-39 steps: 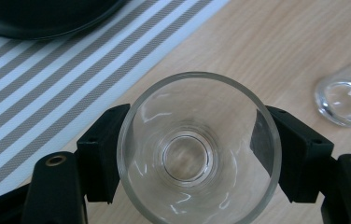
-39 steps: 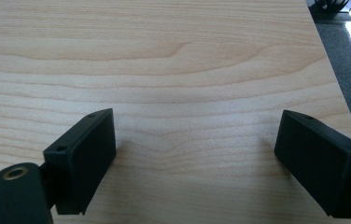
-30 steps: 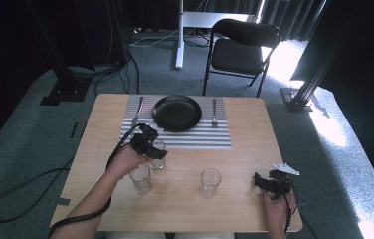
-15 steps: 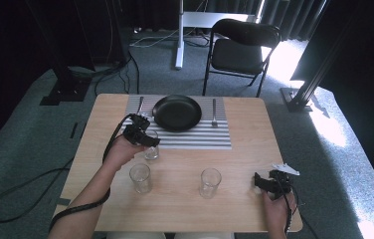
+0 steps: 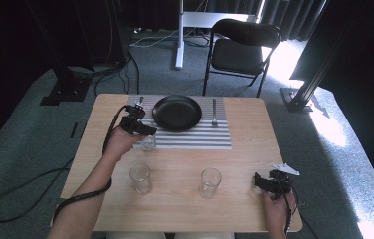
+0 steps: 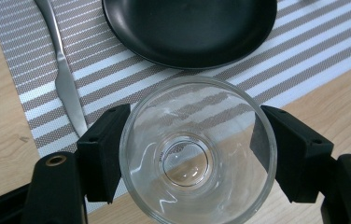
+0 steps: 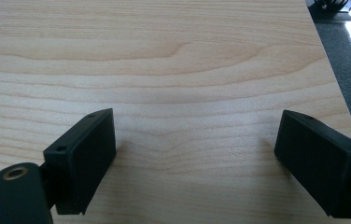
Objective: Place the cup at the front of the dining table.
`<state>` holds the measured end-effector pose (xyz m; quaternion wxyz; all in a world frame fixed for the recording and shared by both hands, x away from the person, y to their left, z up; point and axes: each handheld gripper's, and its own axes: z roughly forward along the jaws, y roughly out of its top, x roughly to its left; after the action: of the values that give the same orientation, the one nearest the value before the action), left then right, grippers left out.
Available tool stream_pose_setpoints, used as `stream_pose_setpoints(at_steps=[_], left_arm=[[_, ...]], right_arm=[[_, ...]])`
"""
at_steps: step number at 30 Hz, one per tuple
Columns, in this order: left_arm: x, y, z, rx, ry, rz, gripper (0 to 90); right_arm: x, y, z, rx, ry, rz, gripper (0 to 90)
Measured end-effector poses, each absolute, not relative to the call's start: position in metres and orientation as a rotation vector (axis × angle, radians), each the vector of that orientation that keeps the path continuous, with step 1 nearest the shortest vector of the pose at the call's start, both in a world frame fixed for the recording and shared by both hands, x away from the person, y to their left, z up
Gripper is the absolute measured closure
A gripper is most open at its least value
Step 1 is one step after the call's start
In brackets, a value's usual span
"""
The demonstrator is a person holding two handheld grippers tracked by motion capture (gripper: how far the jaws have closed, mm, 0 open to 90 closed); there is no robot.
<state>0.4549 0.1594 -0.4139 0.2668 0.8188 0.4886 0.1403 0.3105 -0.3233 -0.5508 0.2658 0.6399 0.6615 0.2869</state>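
glass (image 6: 197,151) carried toward placemat (image 6: 117,70), clear, empty

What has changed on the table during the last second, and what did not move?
The left gripper carried a glass, clamped between its jaws, away from the person to the striped placemat's near edge. The right gripper, open, the two other glasses and the black plate stayed put.
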Motion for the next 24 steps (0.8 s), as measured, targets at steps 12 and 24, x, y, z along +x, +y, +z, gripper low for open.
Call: stream_pose_setpoints(at_steps=[12,24], left_arm=[[0.474,0.161,-0.411,2.177,1.356,0.424,29.1],[0.495,0.162,-0.417,2.194,1.375,0.445,29.1]], right_arm=[[0.310,-0.323,-0.551,1.729,1.786,0.775,12.0],[0.310,-0.323,-0.551,1.728,1.787,0.775,12.0]])
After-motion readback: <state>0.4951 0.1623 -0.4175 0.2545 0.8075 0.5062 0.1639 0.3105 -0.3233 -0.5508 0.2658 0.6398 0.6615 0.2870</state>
